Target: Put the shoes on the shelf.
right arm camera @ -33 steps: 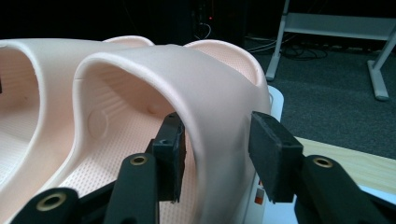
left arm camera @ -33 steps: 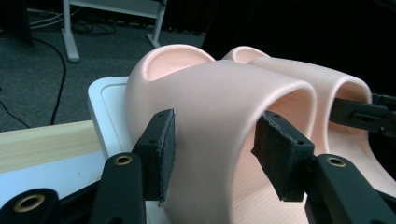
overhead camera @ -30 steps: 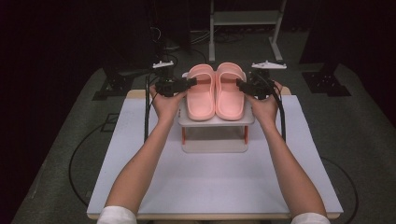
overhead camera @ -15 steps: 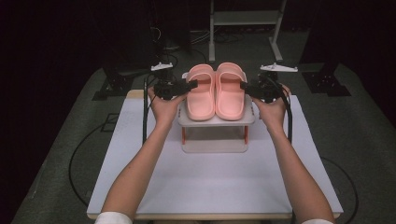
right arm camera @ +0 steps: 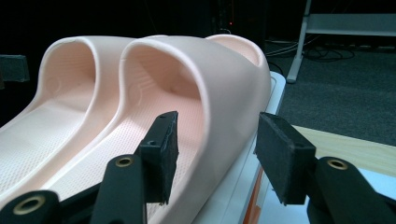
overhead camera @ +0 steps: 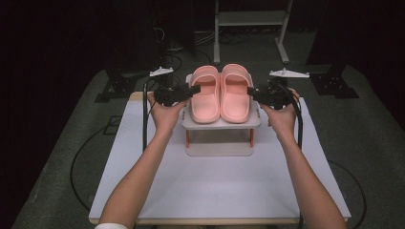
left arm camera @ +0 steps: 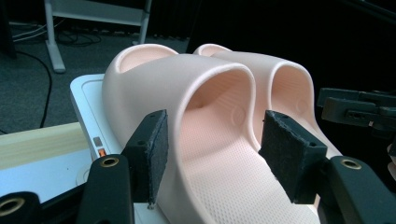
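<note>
two pink slippers sit side by side on the top tier of a small white rack (overhead camera: 221,123), which stands toward the far side of the white table (overhead camera: 219,186). i have the left gripper (overhead camera: 187,91) at the outer edge of the left slipper (overhead camera: 205,95) and the right gripper (overhead camera: 252,92) at the outer edge of the right slipper (overhead camera: 235,93), both coming in from the sides.

in the left gripper view my jaws are spread wide, one pad outside the slipper's side wall and the other over its footbed, so the wall stands between them; whether the outer pad touches the wall yet, i cannot tell. in the right gripper view the jaws are released as well, straddling the outer wall of the right slipper in the same way, nothing pinched yet.

i judge this to be the approach-and-align step of a two-handed pickup: both grippers placed, neither grasp made. the next move calls for closing each pair of jaws on its wall just below the strap, then lifting both slippers straight up together. the material looks soft and springy, so i would squeeze firmly and keep the lift level, or a slipper could twist out and nudge its neighbour, since the two lie touching or nearly so.
</note>
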Available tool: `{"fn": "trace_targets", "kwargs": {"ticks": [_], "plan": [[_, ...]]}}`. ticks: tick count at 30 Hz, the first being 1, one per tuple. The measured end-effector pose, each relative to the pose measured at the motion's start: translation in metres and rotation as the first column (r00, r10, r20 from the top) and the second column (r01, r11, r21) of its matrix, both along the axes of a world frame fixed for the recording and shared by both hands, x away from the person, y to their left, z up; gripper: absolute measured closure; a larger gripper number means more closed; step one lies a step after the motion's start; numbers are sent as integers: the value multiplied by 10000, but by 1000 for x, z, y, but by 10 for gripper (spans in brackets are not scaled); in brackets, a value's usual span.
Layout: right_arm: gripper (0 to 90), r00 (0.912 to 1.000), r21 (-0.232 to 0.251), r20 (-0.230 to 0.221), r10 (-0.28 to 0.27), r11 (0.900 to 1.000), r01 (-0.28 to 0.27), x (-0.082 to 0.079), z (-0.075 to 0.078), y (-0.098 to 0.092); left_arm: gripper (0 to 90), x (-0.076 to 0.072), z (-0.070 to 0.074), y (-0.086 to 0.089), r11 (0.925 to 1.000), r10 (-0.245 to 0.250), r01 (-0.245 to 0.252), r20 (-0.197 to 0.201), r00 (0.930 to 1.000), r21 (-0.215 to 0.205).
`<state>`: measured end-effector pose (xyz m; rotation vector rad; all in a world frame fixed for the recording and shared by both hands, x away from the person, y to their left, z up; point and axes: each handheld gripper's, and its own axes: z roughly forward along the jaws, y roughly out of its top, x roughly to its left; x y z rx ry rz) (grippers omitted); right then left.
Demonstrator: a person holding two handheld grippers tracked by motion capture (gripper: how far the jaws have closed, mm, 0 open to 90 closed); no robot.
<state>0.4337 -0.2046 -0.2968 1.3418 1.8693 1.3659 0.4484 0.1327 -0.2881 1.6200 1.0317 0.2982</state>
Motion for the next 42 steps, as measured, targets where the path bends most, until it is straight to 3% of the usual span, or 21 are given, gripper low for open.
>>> {"fn": "trace_targets", "kwargs": {"ticks": [16, 21, 42], "plan": [[475, 9998, 117, -116, 188, 9998, -187, -16, -7, -11, 391, -19, -5, 7, 9996, -219, 220, 59, 9997, -166], [472, 9997, 133, -101, 215, 9997, -213, -21, -9, -14, 392, -24, -7, 9, 9993, -373, 372, 150, 9992, 23], [435, 9993, 345, -135, 353, 9988, -348, -43, -20, -31, 289, -45, -11, 17, 9980, -627, 625, 414, 9972, 53]]}}
